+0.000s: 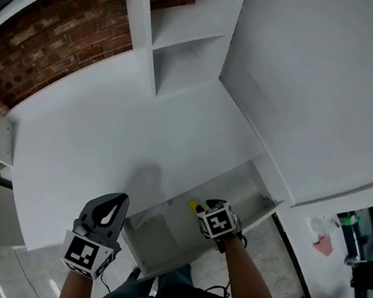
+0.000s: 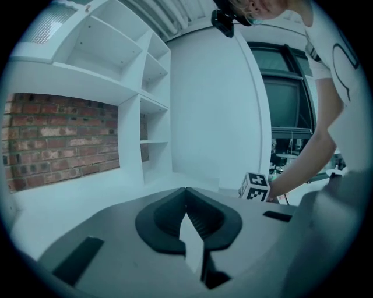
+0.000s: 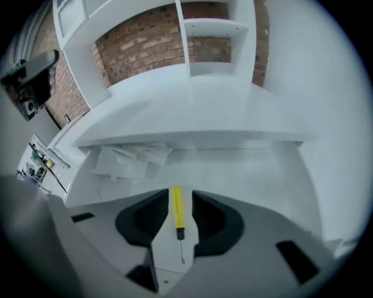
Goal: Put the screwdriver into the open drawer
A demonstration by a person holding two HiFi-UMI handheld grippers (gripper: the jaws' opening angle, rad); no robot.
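A small screwdriver [image 3: 177, 210] with a yellow handle and thin metal shaft lies lengthwise between the jaws of my right gripper [image 3: 179, 192]. The jaws stand apart, with a gap on each side of the handle. This gripper [image 1: 209, 210] points steeply down into the open white drawer [image 1: 261, 215] under the desk, and the yellow handle [image 1: 193, 205] shows beside it. My left gripper [image 1: 118, 202] hovers over the desk's front edge to the left of the drawer. Its jaws [image 2: 186, 191] meet at the tips, with nothing between them.
Crumpled white paper [image 3: 126, 159] lies at the drawer's back left. The white desktop [image 1: 105, 132] runs back to a brick wall [image 1: 40, 51] and white shelves [image 1: 179, 59]. A tall white panel [image 1: 323, 82] stands to the right. The person's arm [image 2: 303, 163] reaches to the right gripper.
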